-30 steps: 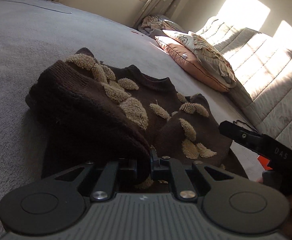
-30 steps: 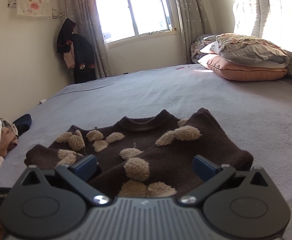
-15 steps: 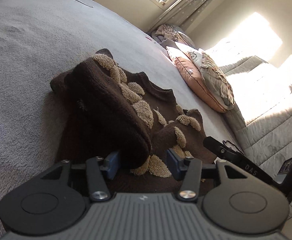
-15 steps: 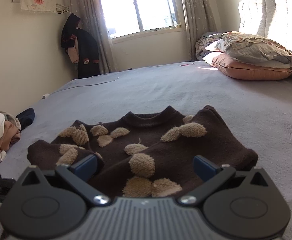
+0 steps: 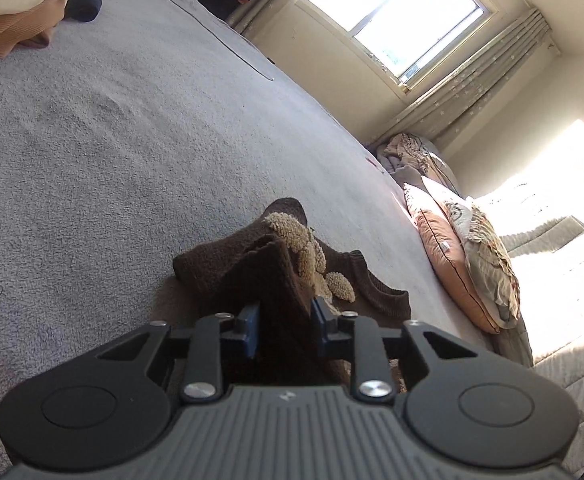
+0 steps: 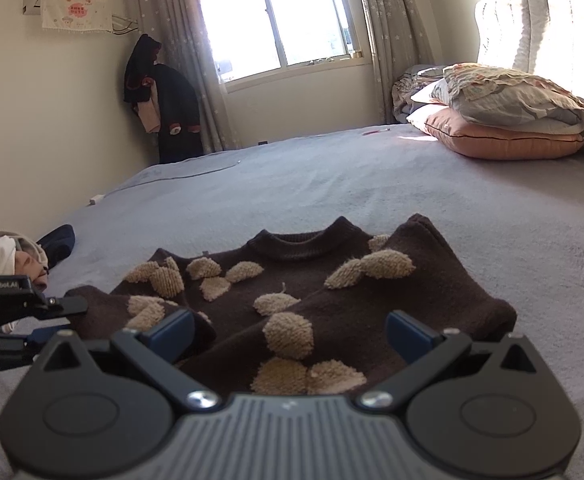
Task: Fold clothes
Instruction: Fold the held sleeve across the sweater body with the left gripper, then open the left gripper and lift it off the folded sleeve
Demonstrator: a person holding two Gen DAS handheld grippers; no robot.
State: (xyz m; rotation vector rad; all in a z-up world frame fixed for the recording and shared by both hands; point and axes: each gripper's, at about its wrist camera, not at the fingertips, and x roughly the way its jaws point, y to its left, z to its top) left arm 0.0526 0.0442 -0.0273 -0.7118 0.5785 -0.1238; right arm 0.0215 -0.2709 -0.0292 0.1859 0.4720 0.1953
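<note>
the left gripper [image 5: 284,330], tilted downward, is closing its jaws on a raised fold of the brown sweater [image 6: 332,304], which lies near the front edge of the grey bed [image 6: 332,176]. wide bare blanket stretches beyond. the right gripper [image 6: 289,338] hovers spread wide over the hem, gripping nothing.

Left hand-held gripper [image 5: 284,330] closing on dark knit, right hand-held gripper [image 6: 289,332] spread wide

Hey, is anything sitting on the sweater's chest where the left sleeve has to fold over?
Nothing visible does. The left gripper is closing on the sleeve, and the sweater front is bare apart from its own tan patches; the right gripper hangs open over its near edge.
</note>
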